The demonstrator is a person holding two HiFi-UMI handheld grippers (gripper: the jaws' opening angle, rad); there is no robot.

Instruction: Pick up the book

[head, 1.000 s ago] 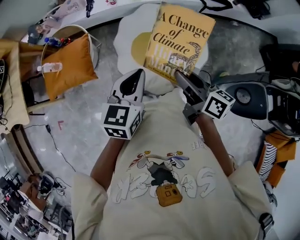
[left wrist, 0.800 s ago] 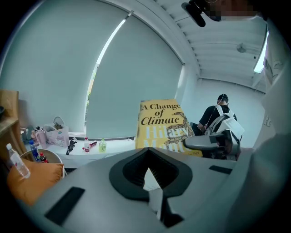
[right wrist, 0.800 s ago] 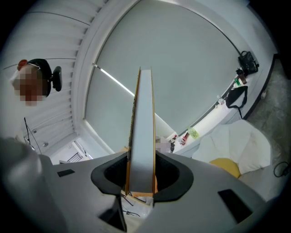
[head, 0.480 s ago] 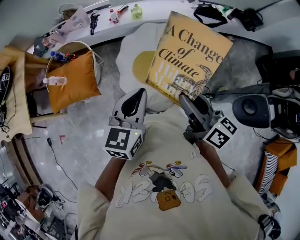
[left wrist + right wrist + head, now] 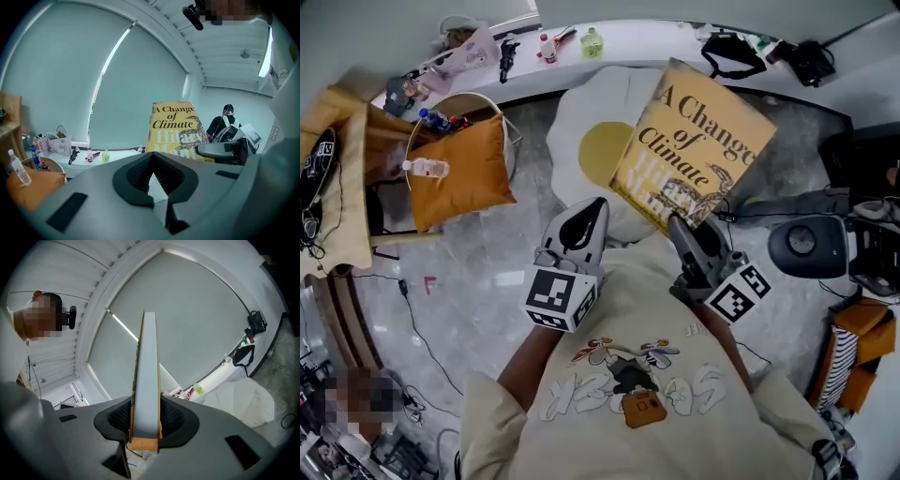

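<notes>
**A:** While I'm on the head view, what sits in the round basket (image 5: 441,100)?

**B:** An orange cushion (image 5: 464,173) with a water bottle (image 5: 427,169) lying on it, and small bottles (image 5: 441,121) tucked behind it. My right gripper (image 5: 680,225) holds the book (image 5: 694,159) by its lower edge, up in the air over the egg-shaped cushion (image 5: 581,112).

**A:** And the left gripper view?

**B:** My left gripper (image 5: 151,176) has its jaws together on nothing. The book's yellow cover stands beyond them.

**A:** Right gripper view?

**B:** The jaws are clamped on both faces of the book, which rises edge-on between them.
</notes>
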